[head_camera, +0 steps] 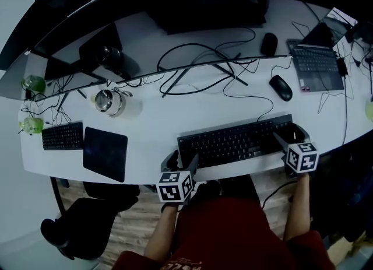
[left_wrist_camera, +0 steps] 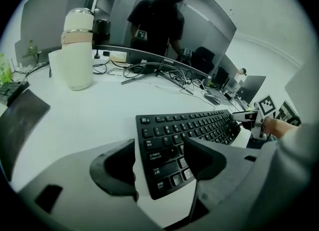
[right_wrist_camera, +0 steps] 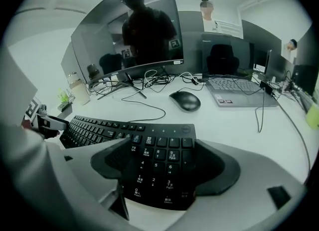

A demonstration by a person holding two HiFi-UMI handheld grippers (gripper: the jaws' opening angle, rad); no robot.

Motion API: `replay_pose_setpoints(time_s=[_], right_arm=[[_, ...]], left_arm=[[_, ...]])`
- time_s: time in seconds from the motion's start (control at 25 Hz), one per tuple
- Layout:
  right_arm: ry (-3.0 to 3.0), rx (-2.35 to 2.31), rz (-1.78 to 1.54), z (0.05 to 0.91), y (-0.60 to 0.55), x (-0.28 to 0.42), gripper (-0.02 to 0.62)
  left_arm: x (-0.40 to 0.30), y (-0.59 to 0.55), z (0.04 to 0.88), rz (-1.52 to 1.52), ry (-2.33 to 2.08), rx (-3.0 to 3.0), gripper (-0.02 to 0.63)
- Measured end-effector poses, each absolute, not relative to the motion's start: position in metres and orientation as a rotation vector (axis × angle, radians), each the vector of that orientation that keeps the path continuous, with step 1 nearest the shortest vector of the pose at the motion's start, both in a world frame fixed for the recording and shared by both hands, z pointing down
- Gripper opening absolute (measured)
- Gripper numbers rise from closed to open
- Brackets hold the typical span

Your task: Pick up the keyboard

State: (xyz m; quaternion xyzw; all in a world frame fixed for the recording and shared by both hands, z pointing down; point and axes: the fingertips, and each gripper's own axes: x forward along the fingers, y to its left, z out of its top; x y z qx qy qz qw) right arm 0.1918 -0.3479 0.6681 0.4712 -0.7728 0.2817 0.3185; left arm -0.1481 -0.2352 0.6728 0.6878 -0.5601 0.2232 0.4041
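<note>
A long black keyboard lies flat on the white desk, close to its front edge. My left gripper is at the keyboard's left end, open, with that end lying between its spread jaws. At the right end, my right gripper is also open. In the right gripper view the number pad sits in the gap between the two jaws. Neither pair of pads visibly presses on the keyboard. The right gripper's marker cube shows beyond the keyboard's far end in the left gripper view.
A wired mouse and a laptop lie behind the keyboard at right. A curved monitor spans the back, with cables under it. At left are a white bottle, a black pad and a small keyboard.
</note>
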Motion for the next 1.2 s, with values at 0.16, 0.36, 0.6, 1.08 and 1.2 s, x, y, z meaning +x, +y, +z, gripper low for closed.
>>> replay_pose_setpoints(time_s=[0.16,0.36,0.6,1.08,1.2], right_arm=[[-2.030,1.231,0.754,0.669,-0.348,0.192,0.367],[-2.014,1.245,0.739,0.668,-0.350,0.195,0.373],[-1.996,1.179,0.829,0.682,-0.345,0.199,0.388],[-2.004,1.087,0.942,0.688,-0.345,0.200,0.396],[-1.996,1.088,0.941,0.687,-0.344,0.202,0.394]], left_arm=[[-0.146,-0.234,0.677,0.560,-1.395,1.717,0.288],[-0.143,-0.235,0.679,0.563,-1.393,1.711,0.288],[-0.141,-0.233,0.684,0.585,-1.387,1.705,0.288],[-0.140,-0.235,0.688,0.594,-1.347,1.690,0.288],[-0.140,-0.235,0.687,0.583,-1.358,1.705,0.288]])
